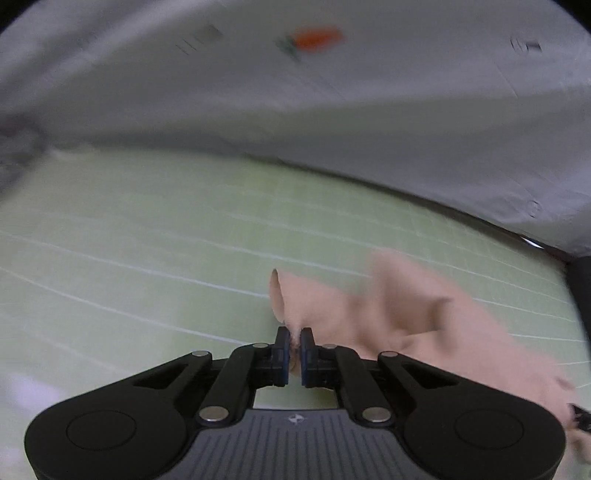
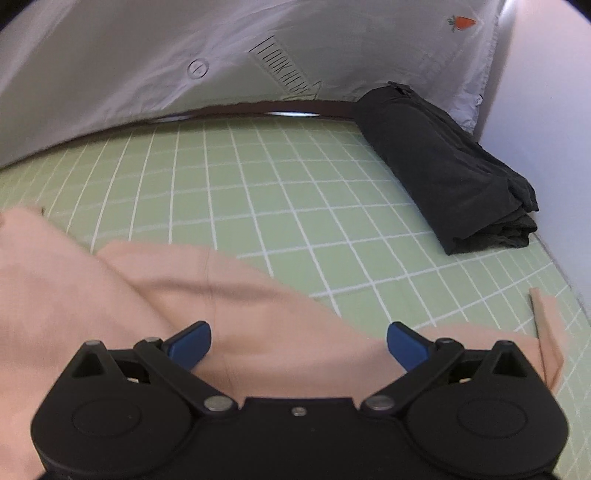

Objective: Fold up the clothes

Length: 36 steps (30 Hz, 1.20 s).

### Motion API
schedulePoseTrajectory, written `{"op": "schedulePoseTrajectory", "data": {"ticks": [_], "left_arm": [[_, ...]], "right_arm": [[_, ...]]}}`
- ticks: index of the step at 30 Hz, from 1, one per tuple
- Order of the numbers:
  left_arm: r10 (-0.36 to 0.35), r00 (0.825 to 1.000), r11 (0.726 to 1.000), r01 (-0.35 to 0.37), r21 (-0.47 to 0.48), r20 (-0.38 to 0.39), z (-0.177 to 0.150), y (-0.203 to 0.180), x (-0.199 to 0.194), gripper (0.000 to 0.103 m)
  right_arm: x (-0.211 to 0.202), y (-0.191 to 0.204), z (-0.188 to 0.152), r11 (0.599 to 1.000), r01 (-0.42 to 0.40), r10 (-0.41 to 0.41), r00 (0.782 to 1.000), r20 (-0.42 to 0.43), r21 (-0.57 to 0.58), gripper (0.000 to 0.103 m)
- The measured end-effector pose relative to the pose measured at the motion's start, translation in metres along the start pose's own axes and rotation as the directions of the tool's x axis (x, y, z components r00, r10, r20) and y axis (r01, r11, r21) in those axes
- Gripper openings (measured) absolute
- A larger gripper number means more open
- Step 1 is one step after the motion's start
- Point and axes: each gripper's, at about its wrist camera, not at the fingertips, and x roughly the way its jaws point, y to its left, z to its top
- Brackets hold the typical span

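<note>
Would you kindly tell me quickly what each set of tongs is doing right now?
Left tongs: closed, pinching the pink garment.
Right tongs: open, above the pink garment, gripping nothing.

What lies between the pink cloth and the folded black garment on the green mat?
Nothing: in the right wrist view, only bare green grid mat separates the pink cloth from the folded black garment.

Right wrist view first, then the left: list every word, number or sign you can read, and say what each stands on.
White sheet, right wrist view: black upright lettering, too distorted to read.
Same sheet: carrot picture, no words.
Same sheet: round mark, unreadable.
Left wrist view: dark marks on the sheet, blurred.
Left gripper base: small logo, no letters.
</note>
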Motion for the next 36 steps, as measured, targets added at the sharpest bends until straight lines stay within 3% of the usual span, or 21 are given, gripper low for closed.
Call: {"op": "schedulePoseTrajectory", "data": {"ticks": [3, 5, 6, 8, 12, 16, 18, 20, 23, 26, 28, 31, 36], "left_arm": [[0.16, 0.985, 0.987, -0.159, -0.021, 0.06, -0.002, 0.051, -0.035, 0.006], [0.309, 0.948, 0.95, -0.303, -0.079, 0.078, -0.006, 0.097, -0.055, 0.006], [0.386, 0.92, 0.92, -0.377, -0.108, 0.072, -0.009, 0.123, -0.063, 0.006], [0.478, 0.877, 0.869, -0.466, -0.165, 0.04, -0.017, 0.167, -0.072, 0.006], [0.524, 0.85, 0.826, -0.524, -0.209, -0.056, -0.035, 0.213, -0.074, 0.007], [0.508, 0.857, 0.823, -0.513, -0.245, -0.087, -0.04, 0.21, -0.077, 0.014], [0.481, 0.874, 0.834, -0.481, -0.269, -0.071, -0.033, 0.199, -0.078, 0.023], [0.437, 0.899, 0.867, -0.43, -0.252, -0.031, -0.024, 0.185, -0.074, 0.029], [0.275, 0.961, 0.953, -0.272, -0.136, 0.008, 0.0, 0.143, -0.051, 0.036], [0.094, 0.996, 0.996, -0.094, 0.01, 0.001, 0.017, 0.092, -0.02, 0.041], [-0.022, 0.999, 0.997, 0.023, 0.067, -0.026, 0.024, 0.061, 0.003, 0.042], [-0.168, 0.982, 0.98, 0.177, 0.095, -0.09, 0.032, 0.02, 0.039, 0.047], [-0.284, 0.944, 0.942, 0.307, 0.137, -0.167, 0.04, -0.031, 0.083, 0.051]], "right_arm": [[-0.001, 0.004, -0.007, 1.0, 0.013, -0.013, 1.0, -0.013, -0.01, 0.103], [-0.002, 0.006, -0.01, 1.0, 0.02, -0.02, 1.0, -0.012, -0.015, 0.103], [-0.003, 0.007, -0.012, 1.0, 0.023, -0.023, 1.0, -0.011, -0.016, 0.103], [-0.006, 0.009, -0.013, 0.999, 0.026, -0.026, 1.0, -0.006, -0.02, 0.103], [-0.01, 0.011, -0.011, 1.0, 0.009, -0.009, 1.0, 0.004, -0.017, 0.103], [-0.016, 0.014, -0.004, 1.0, -0.007, 0.007, 0.999, 0.033, -0.004, 0.103], [-0.017, 0.015, 0.001, 1.0, -0.014, 0.013, 0.999, 0.047, 0.007, 0.103], [-0.017, 0.015, 0.008, 1.0, -0.023, 0.023, 0.998, 0.062, 0.002, 0.103], [-0.012, 0.019, 0.02, 0.998, -0.061, 0.063, 0.996, 0.071, -0.03, 0.101], [-0.002, 0.026, 0.035, 0.99, -0.124, 0.127, 0.99, 0.058, -0.06, 0.09], [0.007, 0.032, 0.045, 0.983, -0.173, 0.176, 0.984, 0.039, -0.066, 0.082], [0.019, 0.04, 0.055, 0.971, -0.23, 0.232, 0.973, 0.019, -0.065, 0.079], [0.036, 0.045, 0.061, 0.947, -0.32, 0.319, 0.947, -0.031, -0.01, 0.075]]}}
